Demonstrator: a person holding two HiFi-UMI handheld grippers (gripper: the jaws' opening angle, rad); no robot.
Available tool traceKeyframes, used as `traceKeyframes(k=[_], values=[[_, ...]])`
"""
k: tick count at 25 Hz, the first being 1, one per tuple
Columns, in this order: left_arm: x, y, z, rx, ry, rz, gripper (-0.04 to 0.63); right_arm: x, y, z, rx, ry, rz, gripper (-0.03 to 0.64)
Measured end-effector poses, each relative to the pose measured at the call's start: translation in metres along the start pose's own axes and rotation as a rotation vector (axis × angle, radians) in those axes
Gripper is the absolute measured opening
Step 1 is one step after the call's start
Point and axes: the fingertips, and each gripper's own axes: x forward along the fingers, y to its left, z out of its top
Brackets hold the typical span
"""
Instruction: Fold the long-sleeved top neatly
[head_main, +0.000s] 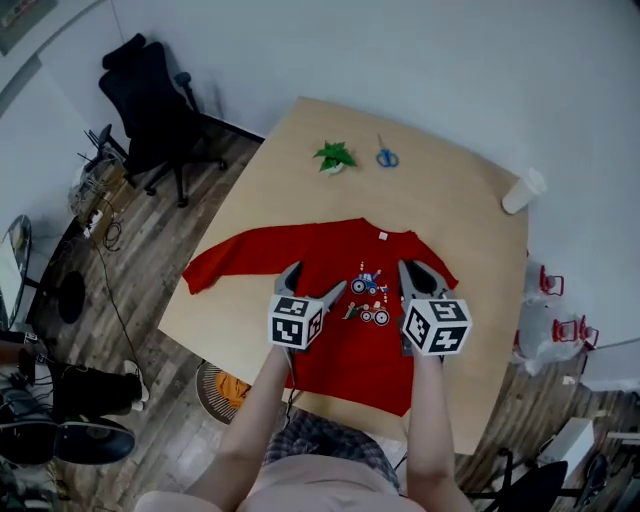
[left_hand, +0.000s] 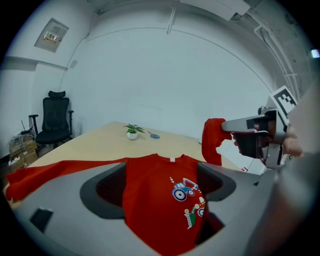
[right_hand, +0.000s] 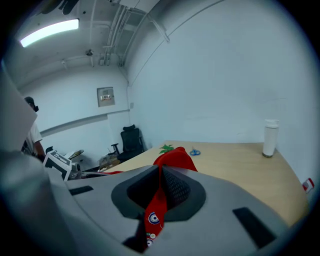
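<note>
A red long-sleeved top (head_main: 350, 330) with a tractor print lies face up on the wooden table (head_main: 270, 190). Its left sleeve (head_main: 225, 262) stretches out flat toward the table's left edge. My right gripper (head_main: 412, 268) is shut on the other sleeve and holds it raised above the top's right shoulder. In the right gripper view the red cloth (right_hand: 159, 200) runs pinched between the jaws of the right gripper (right_hand: 161, 172). My left gripper (head_main: 318, 277) hovers open over the chest. In the left gripper view the top (left_hand: 160, 195) shows through the wide gap, and the lifted sleeve (left_hand: 212, 140) hangs at right.
A small potted plant (head_main: 335, 156), blue scissors (head_main: 386, 157) and a white cup (head_main: 523, 190) stand at the table's far side. A black office chair (head_main: 150, 100) is off the far left corner. A basket (head_main: 222, 388) sits on the floor near the front edge.
</note>
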Motion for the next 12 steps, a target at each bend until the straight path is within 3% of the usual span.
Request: traceKeyframes(k=[7, 12], values=[[-0.010, 0.039, -0.017, -0.037, 0.014, 0.049, 0.440, 0.076, 0.059, -0.040, -0.143, 0.167, 0.169, 0.028], [-0.009, 0.058, -0.030, -0.048, 0.036, 0.066, 0.440, 0.118, 0.079, -0.083, -0.189, 0.276, 0.224, 0.028]])
